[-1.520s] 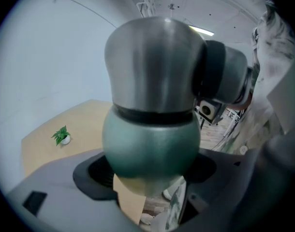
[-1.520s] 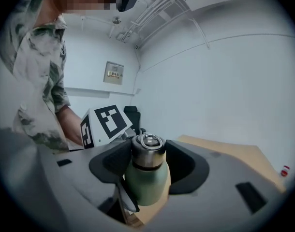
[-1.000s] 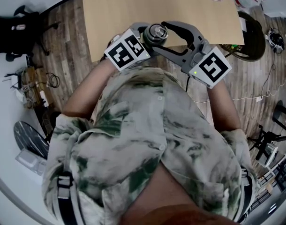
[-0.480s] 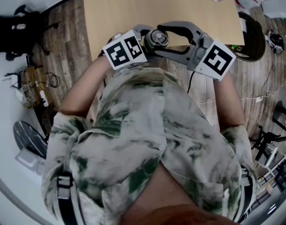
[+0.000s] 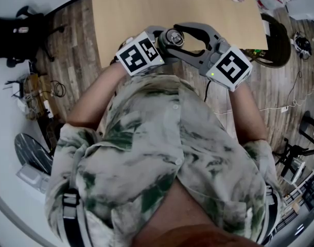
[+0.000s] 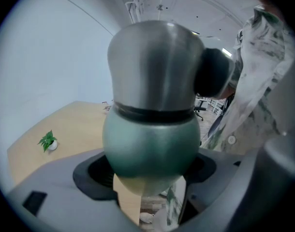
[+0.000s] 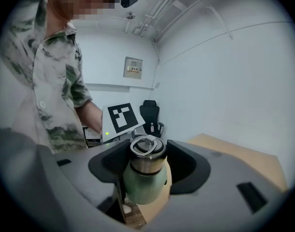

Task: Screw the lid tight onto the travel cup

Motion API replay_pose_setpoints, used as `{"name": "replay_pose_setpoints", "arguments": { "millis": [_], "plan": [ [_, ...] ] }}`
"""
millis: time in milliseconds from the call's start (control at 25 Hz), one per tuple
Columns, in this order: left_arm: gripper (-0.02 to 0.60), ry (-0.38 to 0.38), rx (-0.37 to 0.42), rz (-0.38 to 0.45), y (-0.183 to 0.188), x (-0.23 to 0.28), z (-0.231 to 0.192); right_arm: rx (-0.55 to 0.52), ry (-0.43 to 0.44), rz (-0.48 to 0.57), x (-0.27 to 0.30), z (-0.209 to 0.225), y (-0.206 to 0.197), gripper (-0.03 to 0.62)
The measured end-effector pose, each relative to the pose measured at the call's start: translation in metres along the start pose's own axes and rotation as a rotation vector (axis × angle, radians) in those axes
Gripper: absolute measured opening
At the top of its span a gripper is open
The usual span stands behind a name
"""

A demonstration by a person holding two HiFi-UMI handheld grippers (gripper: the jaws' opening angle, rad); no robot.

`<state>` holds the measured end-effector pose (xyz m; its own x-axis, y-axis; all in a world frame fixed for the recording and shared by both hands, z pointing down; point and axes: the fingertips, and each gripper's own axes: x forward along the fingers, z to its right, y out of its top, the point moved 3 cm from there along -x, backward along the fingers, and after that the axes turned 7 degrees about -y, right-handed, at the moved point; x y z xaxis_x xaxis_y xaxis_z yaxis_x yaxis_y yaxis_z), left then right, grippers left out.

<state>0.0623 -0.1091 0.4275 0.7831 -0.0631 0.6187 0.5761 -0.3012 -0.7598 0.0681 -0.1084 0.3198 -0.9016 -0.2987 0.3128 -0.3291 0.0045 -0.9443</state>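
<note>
now | left gripper [image 6: 150, 175] clamped on travel cup [image 6: 151, 139] body, upper centre of head view | right gripper [image 7: 147, 164] closing round steel lid [image 7: 146, 154], pads not yet pressing | risk: skewed bite cross-threads lid, or cup spins in left clamp

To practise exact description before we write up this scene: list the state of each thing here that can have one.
Left gripper: shut on the cup.
Right gripper: jaws closing around the lid, not yet pressing it.
Cup: held in the air.
Lid: on the cup; how tight cannot be told.
Light on the right gripper: lit green.
</note>
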Motion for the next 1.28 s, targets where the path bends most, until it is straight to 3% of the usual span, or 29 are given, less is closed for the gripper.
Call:
{"name": "replay_pose_setpoints", "arguments": {
  "millis": [240, 400, 640, 1000, 1280],
  "plan": [
    [0.383, 0.105, -0.069, -0.013, -0.006, 0.006, -0.011, 0.057, -0.159, -0.030, 0.006, 0.004, -0.010, 0.255],
    [0.383, 0.117, -0.091, -0.019, -0.009, 0.012, -0.014, 0.068, -0.208, -0.037, 0.008, 0.005, -0.016, 0.256],
    [0.383, 0.068, -0.060, -0.008, -0.006, 0.007, -0.009, 0.056, -0.111, 0.000, 0.004, 0.000, -0.009, 0.301],
    [0.383, -0.046, 0.037, -0.006, -0.008, 0.004, 0.008, -0.039, 0.118, -0.020, -0.005, -0.009, -0.005, 0.279],
    [0.383, -0.109, 0.080, -0.022, -0.010, 0.007, 0.015, -0.062, 0.181, -0.028, -0.005, -0.013, -0.007, 0.265]
  ]
}}
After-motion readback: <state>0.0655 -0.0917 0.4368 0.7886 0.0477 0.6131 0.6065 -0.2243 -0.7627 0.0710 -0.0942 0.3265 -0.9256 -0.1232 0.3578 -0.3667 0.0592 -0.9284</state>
